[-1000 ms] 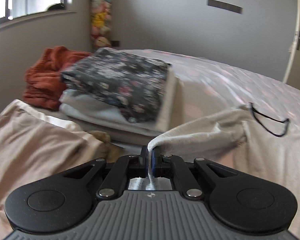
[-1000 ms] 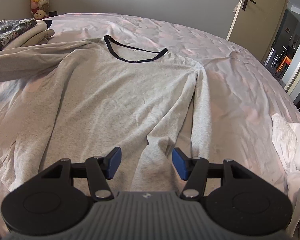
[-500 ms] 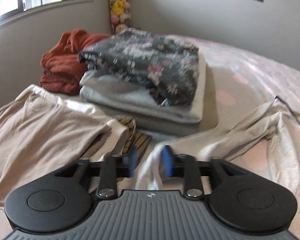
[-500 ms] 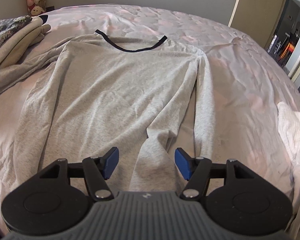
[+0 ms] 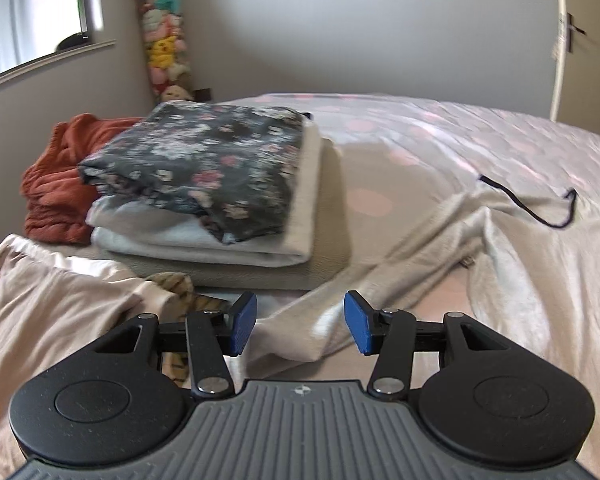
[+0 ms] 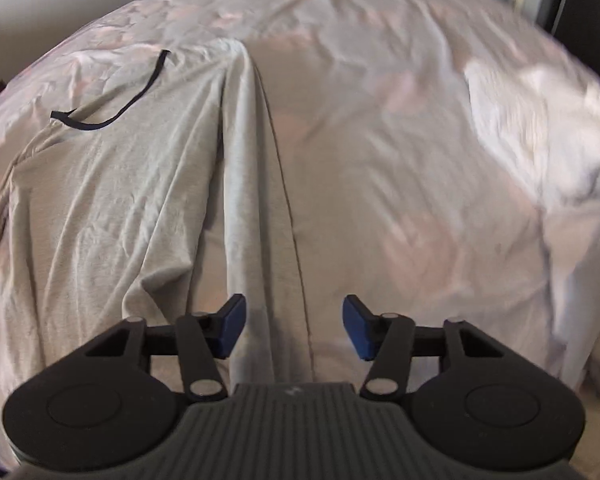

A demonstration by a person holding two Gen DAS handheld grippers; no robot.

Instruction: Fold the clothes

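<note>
A second ago the left gripper (image 5: 300,326) was pinched shut on the cuff of the light grey long-sleeved shirt with a dark navy neckband (image 6: 112,184); now its blue pads (image 5: 242,326) stand wide apart and that left sleeve (image 5: 384,272) has dropped onto the bed, its end lying just below the parted fingers. The right gripper (image 6: 294,330) has swung from over the shirt's body toward the shirt's right edge, and its view is smeared with motion. It too is released, holding nothing, poised over the right sleeve (image 6: 260,200), which lies straight alongside the body.

Taking the shirt as the landmark: it is spread face up on the pale pink-dotted quilted bedspread (image 6: 400,128), neckband at the far end. Beyond its left sleeve stands a stack of folded clothes topped by a dark floral piece (image 5: 204,168), with a crumpled rust-orange garment (image 5: 54,188) behind that and a beige garment (image 5: 52,312) nearer, just past the sleeve's cuff. Off the shirt's right side lies a white bundle (image 6: 540,120), blurred.

My reading is that the left sleeve has been drawn out and laid flat, so spreading is done on that side, no fold is yet made, and the right sleeve looks like the next grasp.
</note>
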